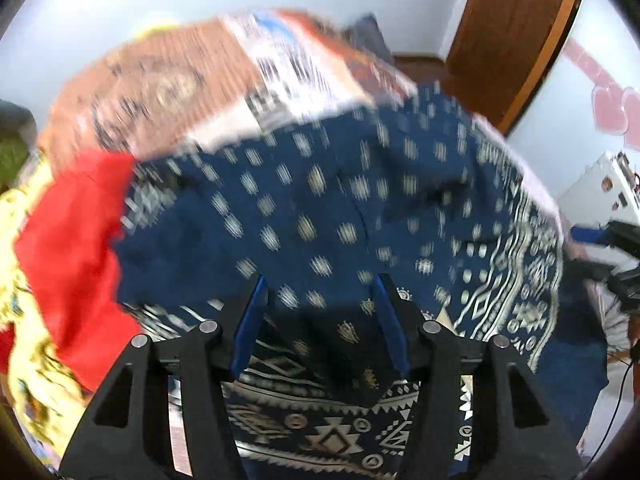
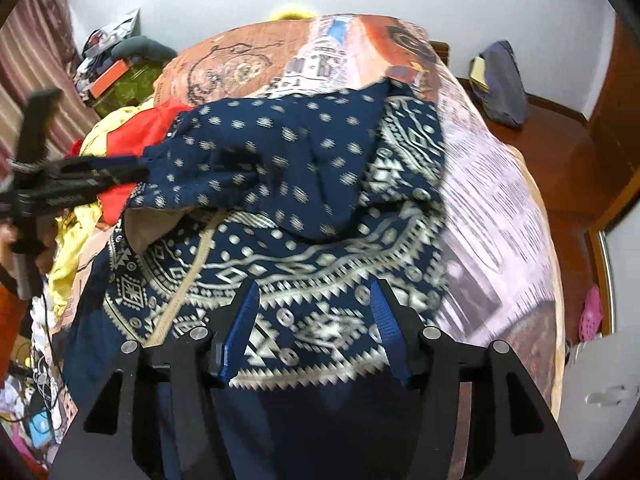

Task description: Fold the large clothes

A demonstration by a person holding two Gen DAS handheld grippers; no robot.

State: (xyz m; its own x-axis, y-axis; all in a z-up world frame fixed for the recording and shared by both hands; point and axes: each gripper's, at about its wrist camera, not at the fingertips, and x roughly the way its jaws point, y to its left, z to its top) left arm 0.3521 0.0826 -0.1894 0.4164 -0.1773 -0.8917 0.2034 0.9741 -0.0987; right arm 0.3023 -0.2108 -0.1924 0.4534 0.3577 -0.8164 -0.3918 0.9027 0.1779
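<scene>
Left wrist view: motion blur over the far half; print on the bed cover (image 1: 168,92) unreadable, dots of the navy patterned garment (image 1: 320,208) smeared. The red cloth (image 1: 76,248) and yellow cloth (image 1: 28,344) run out past the left edge. Right claw (image 1: 600,236) cut off at the right rim, jaws unclear.

Right wrist view: left claw (image 2: 120,172) blurred, tips apparently against the garment's edge; the clutter (image 2: 108,64) by the curtain is too small to identify.

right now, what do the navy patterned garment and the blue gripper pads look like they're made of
Navy patterned garment: thin woven cloth, matte, probably cotton or rayon; it drapes in soft folds. Pads of the right gripper: ribbed blue plastic or rubber, hard to tell which.
</scene>
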